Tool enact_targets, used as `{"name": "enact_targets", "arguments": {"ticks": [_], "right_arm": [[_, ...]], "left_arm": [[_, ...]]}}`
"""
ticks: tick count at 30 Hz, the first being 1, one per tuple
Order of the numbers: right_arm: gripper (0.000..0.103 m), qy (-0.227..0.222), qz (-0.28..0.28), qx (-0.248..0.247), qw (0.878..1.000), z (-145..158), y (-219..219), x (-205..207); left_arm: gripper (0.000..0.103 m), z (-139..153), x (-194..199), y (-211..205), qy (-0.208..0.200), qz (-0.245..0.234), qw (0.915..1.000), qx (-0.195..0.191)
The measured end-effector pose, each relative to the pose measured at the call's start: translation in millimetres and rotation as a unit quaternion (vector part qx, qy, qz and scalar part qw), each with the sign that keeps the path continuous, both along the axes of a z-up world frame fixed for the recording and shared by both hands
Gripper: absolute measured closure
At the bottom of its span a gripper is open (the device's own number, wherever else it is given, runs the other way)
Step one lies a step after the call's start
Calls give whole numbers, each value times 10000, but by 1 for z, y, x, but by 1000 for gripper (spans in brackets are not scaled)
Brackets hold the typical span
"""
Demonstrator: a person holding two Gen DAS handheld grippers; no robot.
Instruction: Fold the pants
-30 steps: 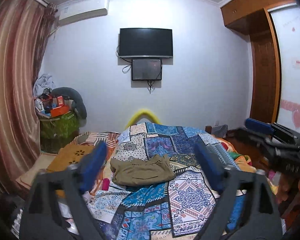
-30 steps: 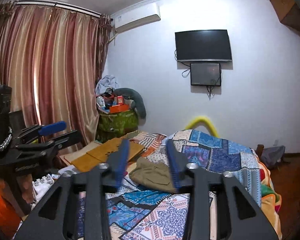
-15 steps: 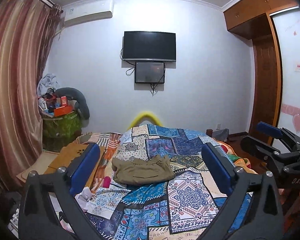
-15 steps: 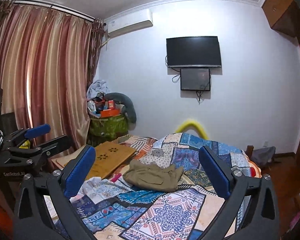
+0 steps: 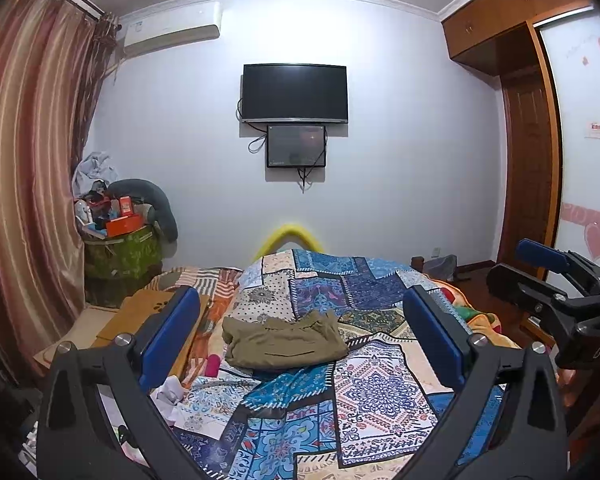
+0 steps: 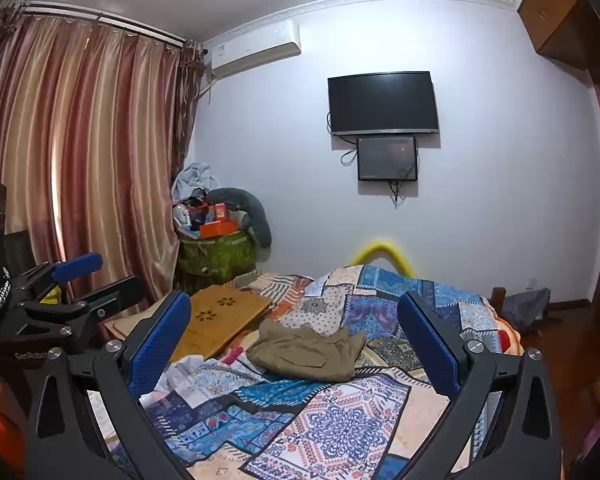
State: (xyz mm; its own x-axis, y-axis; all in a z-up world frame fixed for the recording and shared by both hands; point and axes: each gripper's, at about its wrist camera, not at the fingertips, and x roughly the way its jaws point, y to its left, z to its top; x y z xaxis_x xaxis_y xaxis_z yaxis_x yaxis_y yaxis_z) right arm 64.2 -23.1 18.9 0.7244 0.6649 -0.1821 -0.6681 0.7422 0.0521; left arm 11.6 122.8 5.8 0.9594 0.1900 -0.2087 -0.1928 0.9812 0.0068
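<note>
Olive-khaki pants (image 5: 284, 340) lie folded in a compact bundle on the patchwork bedspread, also in the right wrist view (image 6: 308, 352). My left gripper (image 5: 300, 320) is open and empty, held above the bed well short of the pants. My right gripper (image 6: 294, 324) is open and empty, likewise raised and back from the pants. Each gripper shows at the edge of the other's view: the right one (image 5: 556, 280) and the left one (image 6: 72, 284).
The patchwork bedspread (image 5: 372, 392) covers the bed. A wooden lap tray (image 6: 220, 316) lies at the bed's left side. A green bin with clutter (image 6: 216, 252) stands by the curtain (image 6: 80, 180). A wardrobe (image 5: 528, 152) stands to the right. White cloth (image 6: 180, 372) lies near the left fingertip.
The right gripper opened from nearly shut to wide open. Both grippers lifted and drew back a little; the pants stayed in place.
</note>
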Motion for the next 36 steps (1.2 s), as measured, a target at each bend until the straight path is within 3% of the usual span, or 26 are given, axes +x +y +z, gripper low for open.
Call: {"name": "enact_targets", "arguments": {"ticks": [36], "right_arm": [[0, 86, -62, -15, 9999, 3, -7, -5]], "left_arm": [[0, -3, 9, -3, 77, -199, 9998, -54]]}}
